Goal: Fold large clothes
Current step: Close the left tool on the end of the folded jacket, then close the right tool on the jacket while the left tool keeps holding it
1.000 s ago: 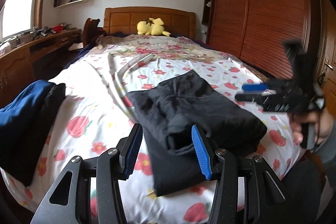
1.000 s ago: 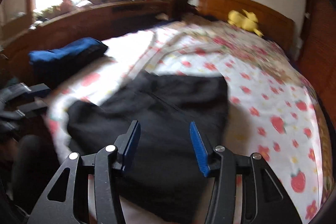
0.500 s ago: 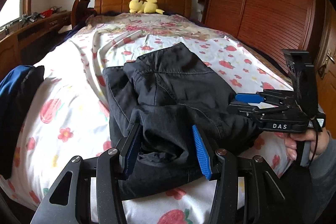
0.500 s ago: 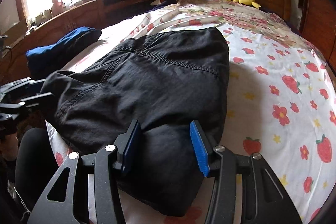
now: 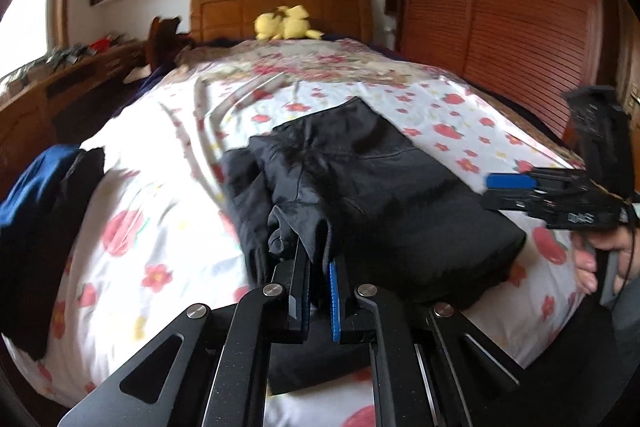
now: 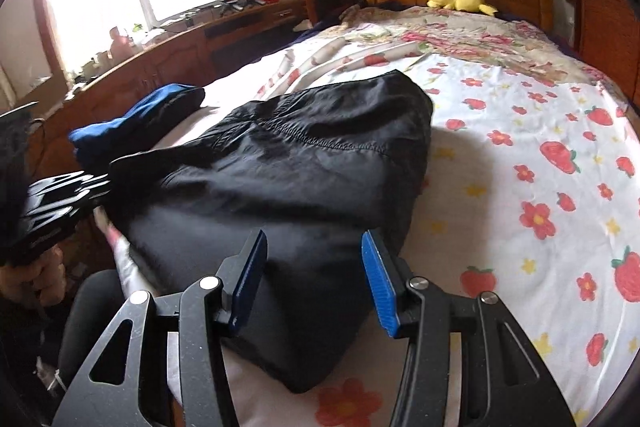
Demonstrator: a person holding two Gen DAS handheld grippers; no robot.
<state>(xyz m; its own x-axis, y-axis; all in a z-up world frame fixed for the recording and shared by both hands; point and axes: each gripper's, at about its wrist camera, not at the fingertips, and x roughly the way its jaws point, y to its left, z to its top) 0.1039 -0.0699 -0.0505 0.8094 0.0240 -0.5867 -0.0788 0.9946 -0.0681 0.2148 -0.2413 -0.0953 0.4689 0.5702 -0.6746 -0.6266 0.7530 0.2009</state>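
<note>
Lying partly folded at the near end of the bed [image 5: 168, 211]: black garment [image 6: 304, 163]. Clamping a bunched near edge of it, jaws almost closed on the cloth: left gripper [image 5: 318, 277]. Hovering over the right near corner, jaws spread wide and holding nothing: right gripper [image 6: 314, 279]. Likely step in hand: gripping for the next fold. Calling next for closing on that corner, then lifting both edges together.

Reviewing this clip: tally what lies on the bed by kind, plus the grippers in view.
Black garments being folded: 1, the black garment, pinched by the left gripper
Set-aside clothes: 1 pile, the blue and black pile; its piece count cannot be told
Plush toys: 1, the yellow plush toy
Grippers: 2, counting the right gripper, open
Total: 5
</note>
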